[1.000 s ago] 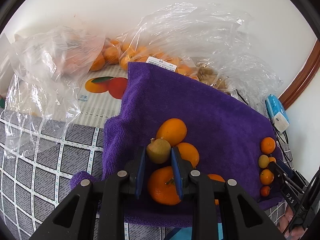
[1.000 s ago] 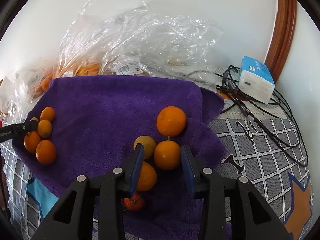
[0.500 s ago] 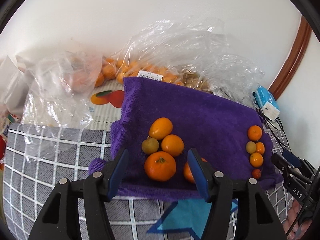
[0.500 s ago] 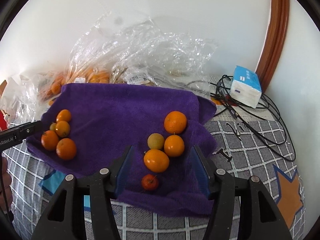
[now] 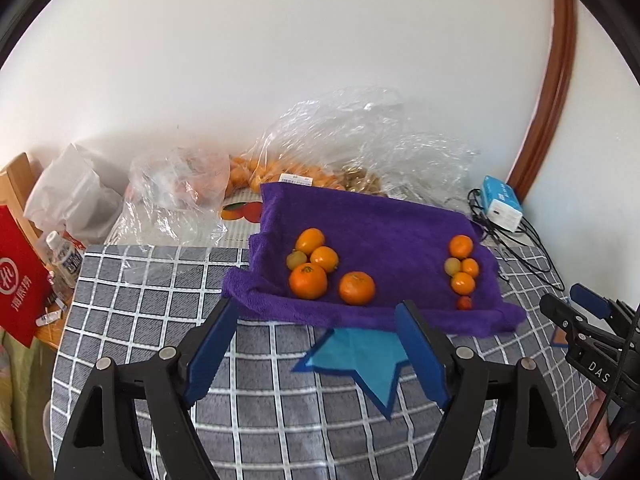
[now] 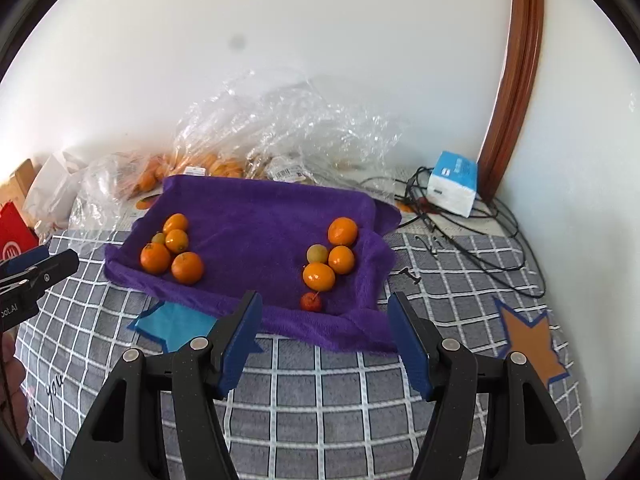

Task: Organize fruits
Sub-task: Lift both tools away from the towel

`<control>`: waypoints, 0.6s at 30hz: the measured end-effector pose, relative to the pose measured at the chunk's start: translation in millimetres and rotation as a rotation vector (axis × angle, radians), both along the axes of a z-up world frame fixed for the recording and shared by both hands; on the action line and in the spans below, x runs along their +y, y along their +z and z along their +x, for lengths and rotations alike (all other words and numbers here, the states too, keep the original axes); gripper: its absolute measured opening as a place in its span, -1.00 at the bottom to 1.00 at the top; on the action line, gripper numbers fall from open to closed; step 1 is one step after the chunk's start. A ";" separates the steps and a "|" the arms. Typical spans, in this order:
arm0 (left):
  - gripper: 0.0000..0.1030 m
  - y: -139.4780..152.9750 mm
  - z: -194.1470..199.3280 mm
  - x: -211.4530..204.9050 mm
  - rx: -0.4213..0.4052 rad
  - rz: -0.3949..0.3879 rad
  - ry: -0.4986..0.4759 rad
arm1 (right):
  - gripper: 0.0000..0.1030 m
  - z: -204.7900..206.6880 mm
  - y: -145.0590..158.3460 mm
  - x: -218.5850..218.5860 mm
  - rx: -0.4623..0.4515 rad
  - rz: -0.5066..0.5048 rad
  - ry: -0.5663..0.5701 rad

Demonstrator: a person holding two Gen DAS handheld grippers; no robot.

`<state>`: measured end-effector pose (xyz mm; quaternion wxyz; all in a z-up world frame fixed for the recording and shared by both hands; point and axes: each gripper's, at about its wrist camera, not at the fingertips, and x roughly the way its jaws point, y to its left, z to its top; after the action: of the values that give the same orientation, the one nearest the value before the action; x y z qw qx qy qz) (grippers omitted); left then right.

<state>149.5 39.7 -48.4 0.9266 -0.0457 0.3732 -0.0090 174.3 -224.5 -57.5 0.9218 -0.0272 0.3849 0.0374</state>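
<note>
A purple towel (image 5: 376, 220) (image 6: 260, 216) lies on the grey checked cloth. On its left lies a group of oranges (image 5: 308, 280) (image 6: 155, 258) with a small green-brown fruit (image 5: 296, 259) (image 6: 158, 237). On its right lies a second group of smaller oranges (image 5: 463, 283) (image 6: 319, 276) with a yellow-green fruit (image 6: 317, 253) and a tiny red fruit (image 5: 464, 303) (image 6: 311, 301). My left gripper (image 5: 320, 356) is open and empty, above the cloth in front of the towel. My right gripper (image 6: 326, 344) is open and empty, also in front of the towel.
Clear plastic bags (image 5: 352, 148) (image 6: 280, 128) with more oranges lie behind the towel against the wall. A blue and white box (image 5: 502, 204) (image 6: 454, 184) and black cables (image 6: 472, 232) lie at the right. A red bag (image 5: 18, 276) and a bottle (image 5: 64, 256) stand at the left.
My left gripper let go of the green-brown fruit, opened and drew back from the towel. My right gripper opened wider and drew back too.
</note>
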 end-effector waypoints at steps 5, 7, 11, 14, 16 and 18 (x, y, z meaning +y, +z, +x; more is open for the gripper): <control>0.69 12.5 -34.3 -12.0 -0.035 0.009 0.003 | 0.60 -36.0 16.8 -4.4 -0.045 0.031 -0.005; 0.74 16.9 -47.8 -15.5 -0.047 0.013 0.000 | 0.68 -48.8 21.6 -10.9 -0.065 0.057 -0.017; 0.85 23.3 -72.6 -24.3 -0.067 0.035 -0.007 | 0.88 -69.0 27.8 -25.3 -0.087 0.138 -0.018; 0.89 26.2 -88.0 -28.0 -0.085 0.027 -0.002 | 0.97 -84.3 30.3 -28.3 -0.104 0.131 -0.015; 0.89 27.8 -96.4 -31.3 -0.095 0.025 0.003 | 0.98 -93.4 29.7 -28.7 -0.100 0.107 -0.013; 0.90 29.8 -105.6 -33.4 -0.108 0.015 0.006 | 0.99 -100.7 28.2 -30.4 -0.096 0.087 -0.018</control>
<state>44.0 6.2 -18.6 0.9458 -0.0393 0.3224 -0.0062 73.7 -255.0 -29.3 0.9399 0.0147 0.3383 0.0447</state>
